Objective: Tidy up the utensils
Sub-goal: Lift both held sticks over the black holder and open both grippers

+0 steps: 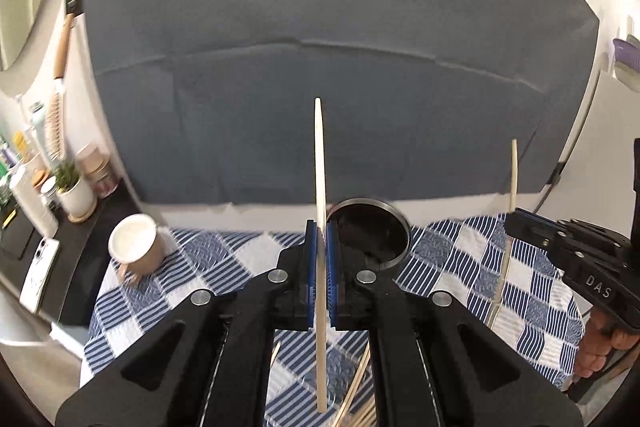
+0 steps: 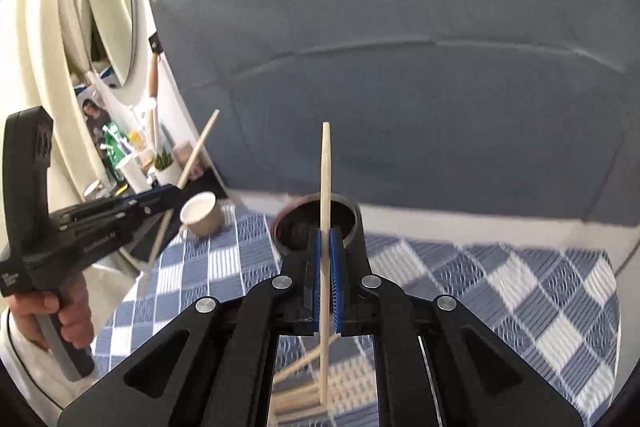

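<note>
Wooden chopstick (image 1: 320, 163) clamped upright in the left gripper (image 1: 320, 259), jaws pinched tight on its middle. Right gripper (image 2: 328, 275) likewise squeezes a second chopstick (image 2: 326, 171), also upright. Dark metal holder (image 1: 370, 233) sits at 12 o'clock just beyond both, on the checked cloth (image 1: 532, 267) over the worktop. Loose chopsticks (image 1: 360, 403) lie at 6 o'clock below the jaws; count unclear, blurred. Paper cup (image 1: 134, 241) at 9 o'clock. Risk: thin sticks may pivot or slip in the pads, miss the holder rim, or tip the holder.
</note>
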### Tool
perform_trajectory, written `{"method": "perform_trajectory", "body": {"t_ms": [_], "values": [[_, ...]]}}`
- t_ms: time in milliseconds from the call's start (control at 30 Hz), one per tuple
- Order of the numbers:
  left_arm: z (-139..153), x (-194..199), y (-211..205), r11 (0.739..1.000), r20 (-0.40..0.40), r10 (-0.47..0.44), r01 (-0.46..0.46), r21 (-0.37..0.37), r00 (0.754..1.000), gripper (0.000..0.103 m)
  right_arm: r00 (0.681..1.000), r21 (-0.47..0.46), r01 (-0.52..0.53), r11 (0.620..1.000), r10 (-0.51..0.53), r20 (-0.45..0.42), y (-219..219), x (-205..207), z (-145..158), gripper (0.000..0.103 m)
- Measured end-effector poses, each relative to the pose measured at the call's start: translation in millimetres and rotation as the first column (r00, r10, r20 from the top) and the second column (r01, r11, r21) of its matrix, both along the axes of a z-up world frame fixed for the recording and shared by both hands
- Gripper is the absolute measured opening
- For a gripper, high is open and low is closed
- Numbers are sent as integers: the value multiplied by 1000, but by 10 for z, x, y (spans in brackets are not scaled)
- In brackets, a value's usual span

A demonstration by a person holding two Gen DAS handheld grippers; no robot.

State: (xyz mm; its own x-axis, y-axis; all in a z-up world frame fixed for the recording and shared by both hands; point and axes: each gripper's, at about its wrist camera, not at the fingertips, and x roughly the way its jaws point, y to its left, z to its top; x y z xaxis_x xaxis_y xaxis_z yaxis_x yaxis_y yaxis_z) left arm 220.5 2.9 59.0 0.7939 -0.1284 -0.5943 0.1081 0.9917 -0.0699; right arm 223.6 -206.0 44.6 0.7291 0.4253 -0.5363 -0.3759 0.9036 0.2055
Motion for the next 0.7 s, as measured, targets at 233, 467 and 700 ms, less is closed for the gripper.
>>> {"method": "perform_trajectory", "body": {"t_ms": [233, 467, 700], "values": [[-85, 506, 45, 990, 18, -100, 101, -95, 995, 5, 998, 36, 26, 999, -28, 63, 163, 524, 211, 5], [-187, 857, 113, 968, 92, -157, 172, -185, 983, 5, 997, 34, 25, 999, -27, 77, 338, 933, 200, 5], [-394, 1130, 130, 927, 163, -209, 248, -280, 964, 5, 999, -4, 15, 1000, -14, 41, 457, 1227, -94, 5]]}}
